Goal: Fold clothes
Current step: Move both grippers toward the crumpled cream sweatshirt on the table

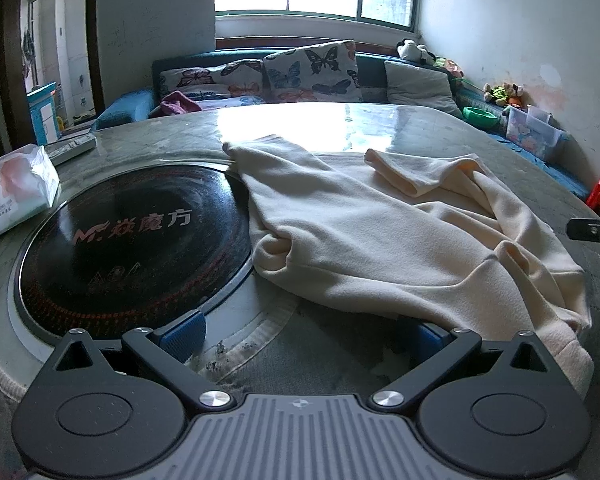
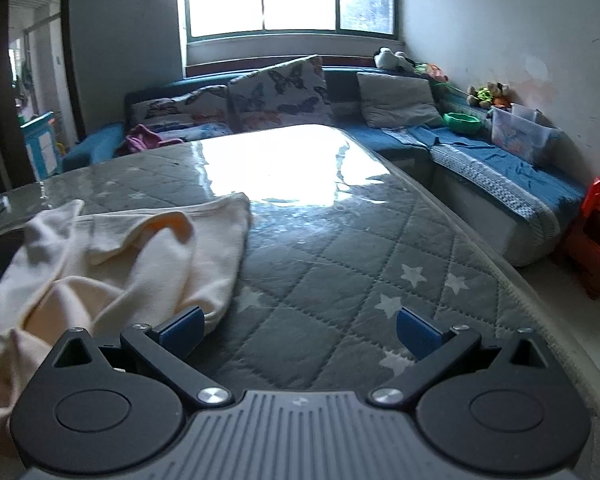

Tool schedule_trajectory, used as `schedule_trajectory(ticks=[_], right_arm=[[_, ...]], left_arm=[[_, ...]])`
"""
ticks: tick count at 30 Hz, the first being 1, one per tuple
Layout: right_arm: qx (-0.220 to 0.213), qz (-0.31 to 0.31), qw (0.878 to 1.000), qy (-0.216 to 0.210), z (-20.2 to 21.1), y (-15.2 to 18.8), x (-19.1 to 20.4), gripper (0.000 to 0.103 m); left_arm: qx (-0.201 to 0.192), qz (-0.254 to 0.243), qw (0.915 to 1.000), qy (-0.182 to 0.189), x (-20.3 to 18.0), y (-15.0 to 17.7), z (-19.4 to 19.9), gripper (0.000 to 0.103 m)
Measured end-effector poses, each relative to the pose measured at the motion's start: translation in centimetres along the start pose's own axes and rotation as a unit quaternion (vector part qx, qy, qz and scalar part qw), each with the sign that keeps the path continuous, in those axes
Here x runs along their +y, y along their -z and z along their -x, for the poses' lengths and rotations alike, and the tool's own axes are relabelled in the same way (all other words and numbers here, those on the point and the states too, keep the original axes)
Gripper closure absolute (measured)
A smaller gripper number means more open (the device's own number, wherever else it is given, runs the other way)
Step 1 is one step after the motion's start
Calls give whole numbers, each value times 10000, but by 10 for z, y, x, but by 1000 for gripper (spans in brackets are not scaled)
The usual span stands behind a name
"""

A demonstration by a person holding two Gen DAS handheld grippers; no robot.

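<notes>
Left wrist view: a cream garment (image 1: 380,240) lies rumpled on the quilted table (image 1: 332,360), its left edge draped over the built-in black cooktop (image 1: 132,236). Both the left gripper (image 1: 300,332) and right gripper (image 2: 300,330) hover wide open, holding nothing. Risk: loose overlapping layers could bunch under a pinch, or cloth could drag across the cooktop's grime.

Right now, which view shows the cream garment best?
The left wrist view: the garment lies nearly whole across the table, crumpled, one edge over the black round hob. The right wrist view shows only its right part, cut off at the frame's left.
</notes>
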State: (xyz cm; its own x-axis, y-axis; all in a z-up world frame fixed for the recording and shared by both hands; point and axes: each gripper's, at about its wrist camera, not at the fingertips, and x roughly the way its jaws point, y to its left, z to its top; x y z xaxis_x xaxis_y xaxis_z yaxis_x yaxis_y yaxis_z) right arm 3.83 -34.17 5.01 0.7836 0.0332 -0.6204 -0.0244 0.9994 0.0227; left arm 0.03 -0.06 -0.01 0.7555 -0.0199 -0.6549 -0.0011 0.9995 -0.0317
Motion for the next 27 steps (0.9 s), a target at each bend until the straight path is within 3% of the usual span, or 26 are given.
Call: schedule_trajectory(ticks=[5, 9, 16, 27], right_arm=[[-313, 215, 9993, -30, 18, 14, 26, 0], [-202, 313, 9986, -380, 23, 19, 34, 0], [-203, 529, 9942, -913, 47, 32, 34, 0], [-27, 729, 9903, -1180, 68, 44, 42, 0]], left_arm=[[79, 6, 9998, -208, -3, -1, -1, 0], [-68, 143, 9997, -207, 0, 5, 13, 0], [11, 214, 9992, -342, -3, 11, 35, 0], [87, 407, 9970, -651, -15, 9, 55, 0]])
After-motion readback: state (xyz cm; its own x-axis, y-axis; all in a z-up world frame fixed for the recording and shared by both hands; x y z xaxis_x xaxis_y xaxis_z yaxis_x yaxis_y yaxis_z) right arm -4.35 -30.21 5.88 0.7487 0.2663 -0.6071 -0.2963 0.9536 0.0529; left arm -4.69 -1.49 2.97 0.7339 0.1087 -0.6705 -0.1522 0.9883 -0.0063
